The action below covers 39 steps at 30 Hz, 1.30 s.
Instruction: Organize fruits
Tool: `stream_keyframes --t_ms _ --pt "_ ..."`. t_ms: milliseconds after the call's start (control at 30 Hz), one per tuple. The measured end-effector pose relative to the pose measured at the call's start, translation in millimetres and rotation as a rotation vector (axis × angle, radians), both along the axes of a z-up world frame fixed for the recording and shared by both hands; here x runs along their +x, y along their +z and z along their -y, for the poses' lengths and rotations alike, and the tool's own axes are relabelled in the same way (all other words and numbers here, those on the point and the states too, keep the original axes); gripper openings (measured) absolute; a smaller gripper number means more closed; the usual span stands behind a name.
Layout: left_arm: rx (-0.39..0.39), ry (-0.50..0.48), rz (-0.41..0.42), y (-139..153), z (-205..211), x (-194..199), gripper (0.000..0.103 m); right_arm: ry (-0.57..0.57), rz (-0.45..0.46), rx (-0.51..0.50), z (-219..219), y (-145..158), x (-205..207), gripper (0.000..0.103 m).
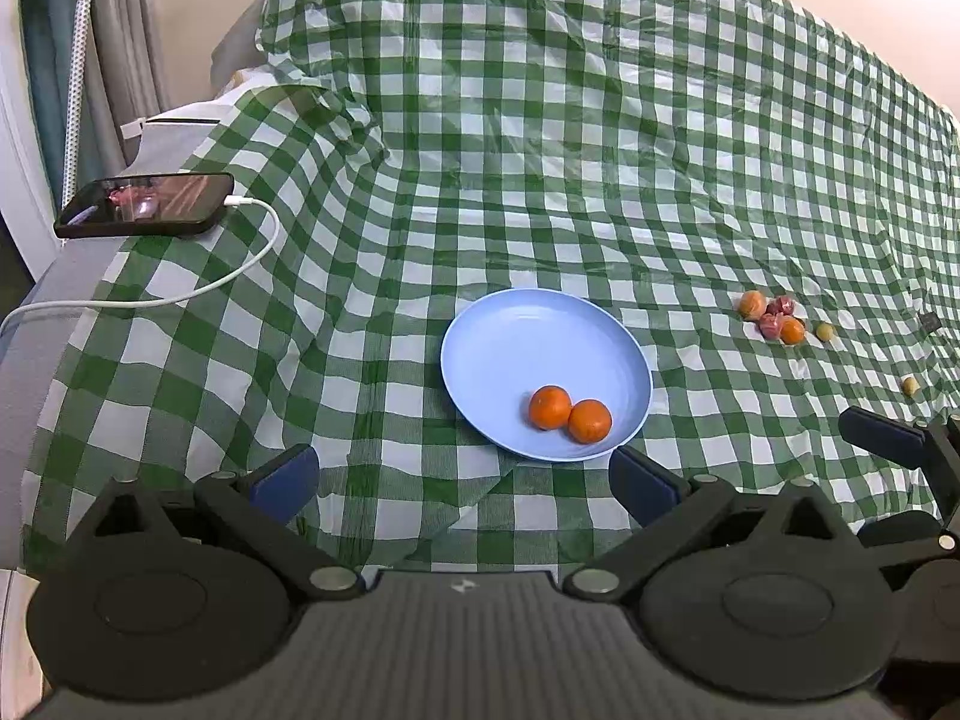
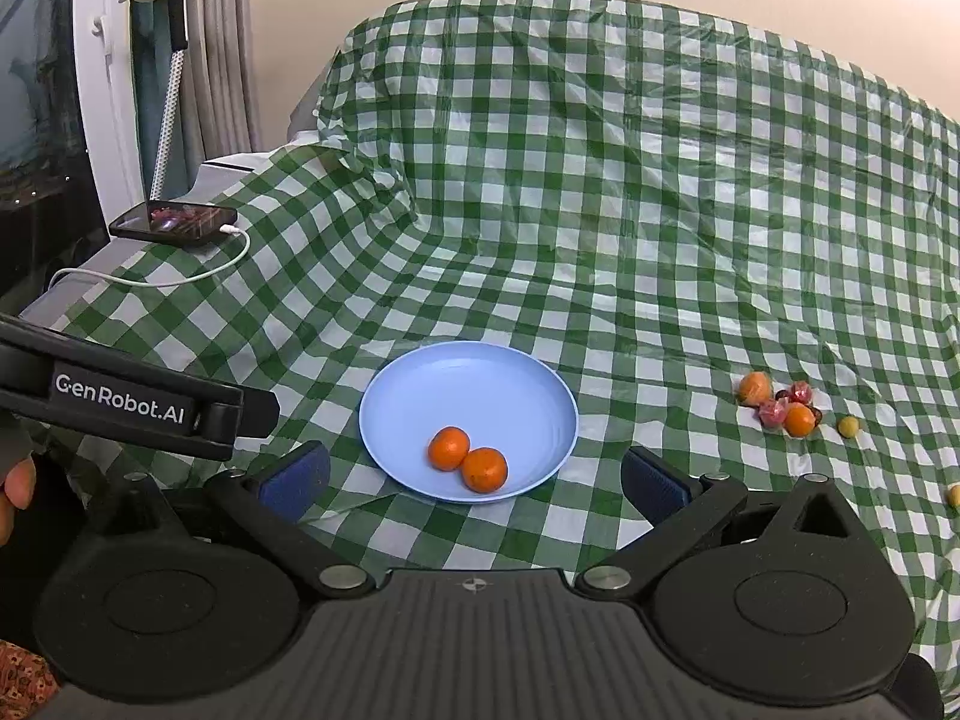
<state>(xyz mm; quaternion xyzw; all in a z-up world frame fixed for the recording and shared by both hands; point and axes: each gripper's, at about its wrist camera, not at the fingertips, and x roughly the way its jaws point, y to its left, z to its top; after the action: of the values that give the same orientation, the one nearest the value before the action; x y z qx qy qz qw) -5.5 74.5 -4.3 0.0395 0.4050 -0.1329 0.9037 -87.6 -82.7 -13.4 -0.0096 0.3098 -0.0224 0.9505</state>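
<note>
Green-checked cloth [image 2: 600,192] bearing a blue plate [image 2: 480,378]; two oranges [image 2: 468,459] touch, their line running near-right to far-left. Loose fruits [image 2: 780,405] lie well right. Left gripper [image 1: 462,483] and right gripper [image 2: 474,483]: spread wide, empty.

Black linkages, blue-padded fingers [image 2: 297,479]

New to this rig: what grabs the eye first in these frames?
The blue plate in the middle of the green checked cloth, with two oranges touching near its front edge. To the right, a cluster of small fruits lies loose on the cloth. A charging phone sits far left.
</note>
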Motion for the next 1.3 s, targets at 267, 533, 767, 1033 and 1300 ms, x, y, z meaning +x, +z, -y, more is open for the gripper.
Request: stream_keyframes --t_ms 267,533,767,1033,1300 --pt "0.014 -0.007 -0.014 -3.5 4.0 6.9 0.103 -0.011 -0.011 0.010 5.2 -3.6 4.8 0.102" --pt "0.022 -0.003 -0.040 -8.7 8.6 16.2 0.103 -0.019 -0.026 0.022 11.1 -8.1 10.5 0.102" --pt "0.034 -0.002 -0.058 -13.0 15.4 22.9 0.103 -0.034 -0.041 0.036 19.0 -12.4 16.5 0.102" --pt "0.049 -0.012 -0.079 -19.3 25.9 31.4 0.103 -0.065 -0.058 0.058 31.1 -19.3 22.2 0.102" --pt "0.058 -0.032 -0.080 -19.9 45.4 44.0 0.103 -0.123 -0.054 0.074 51.3 -25.5 26.8 0.102"
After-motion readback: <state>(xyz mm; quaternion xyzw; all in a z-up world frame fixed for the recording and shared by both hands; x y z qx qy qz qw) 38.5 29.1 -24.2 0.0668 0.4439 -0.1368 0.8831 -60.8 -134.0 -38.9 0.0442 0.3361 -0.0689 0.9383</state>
